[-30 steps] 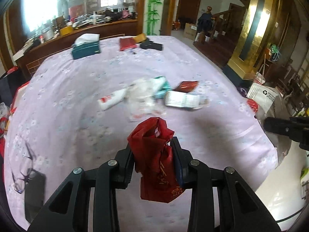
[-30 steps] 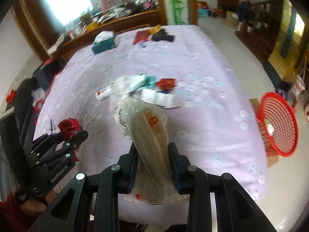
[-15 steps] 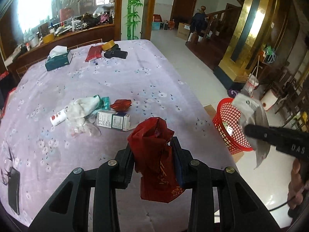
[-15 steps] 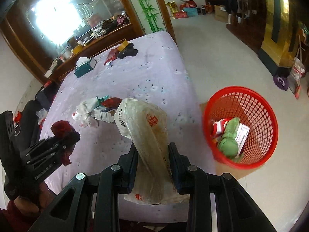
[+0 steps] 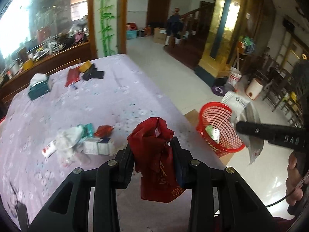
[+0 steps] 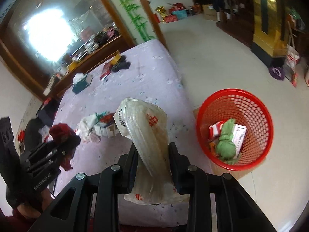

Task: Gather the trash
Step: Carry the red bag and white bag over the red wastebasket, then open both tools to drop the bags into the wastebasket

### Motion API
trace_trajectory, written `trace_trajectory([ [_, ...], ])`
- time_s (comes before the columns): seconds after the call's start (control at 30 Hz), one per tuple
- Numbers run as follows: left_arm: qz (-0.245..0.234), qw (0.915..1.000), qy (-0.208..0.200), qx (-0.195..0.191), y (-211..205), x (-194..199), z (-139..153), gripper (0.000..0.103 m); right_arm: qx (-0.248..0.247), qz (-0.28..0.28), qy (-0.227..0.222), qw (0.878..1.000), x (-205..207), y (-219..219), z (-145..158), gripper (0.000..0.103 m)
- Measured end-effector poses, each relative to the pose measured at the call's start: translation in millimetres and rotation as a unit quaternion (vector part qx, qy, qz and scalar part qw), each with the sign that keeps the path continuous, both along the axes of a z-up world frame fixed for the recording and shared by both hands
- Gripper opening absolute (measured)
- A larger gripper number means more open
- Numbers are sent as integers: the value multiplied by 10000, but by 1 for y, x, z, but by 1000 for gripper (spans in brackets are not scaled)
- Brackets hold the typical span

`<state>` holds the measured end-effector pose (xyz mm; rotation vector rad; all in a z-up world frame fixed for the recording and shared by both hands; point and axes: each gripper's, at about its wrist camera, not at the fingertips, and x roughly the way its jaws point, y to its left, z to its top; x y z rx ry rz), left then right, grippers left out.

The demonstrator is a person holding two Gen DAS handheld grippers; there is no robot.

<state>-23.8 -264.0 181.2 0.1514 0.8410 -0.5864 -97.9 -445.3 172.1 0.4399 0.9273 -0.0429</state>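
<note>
Both grippers swung toward red basket (image 6: 234,129), left gripper (image 5: 153,150) clamping red bag (image 5: 156,158), right gripper (image 6: 152,152) clamping plastic bag (image 6: 148,135)

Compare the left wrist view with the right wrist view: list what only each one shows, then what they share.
Only the left wrist view: the left gripper from behind, shut on a red bag, and glasses at the table's near corner.

Only the right wrist view: the right gripper from behind, shut on a clear bag, and the green wad and white box inside the basket.

Both: the purple table, the trash pile, the teal tissue box, the red basket, and each other's gripper from the side.
</note>
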Motion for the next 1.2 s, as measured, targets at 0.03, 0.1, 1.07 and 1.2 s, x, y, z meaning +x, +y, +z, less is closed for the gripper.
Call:
trace_trajectory([
  [0.03, -93, 9999, 48, -24, -3, 1, -1, 34, -44, -127, -25, 9999, -4, -2, 3, 33],
  [0.1, -229, 9997, 104, -74, -8, 2, -3, 34, -23, -325, -14, 9995, -14, -6, 5, 33],
  [1.07, -1702, 9815, 871, -16, -216, 24, -35, 36, 102, -1951, 199, 9805, -22, -160, -15, 36],
  [1.2, -1703, 9823, 778, 110, -228, 22, -42, 55, 170, -1945, 331, 9802, -9, -174, -30, 41],
])
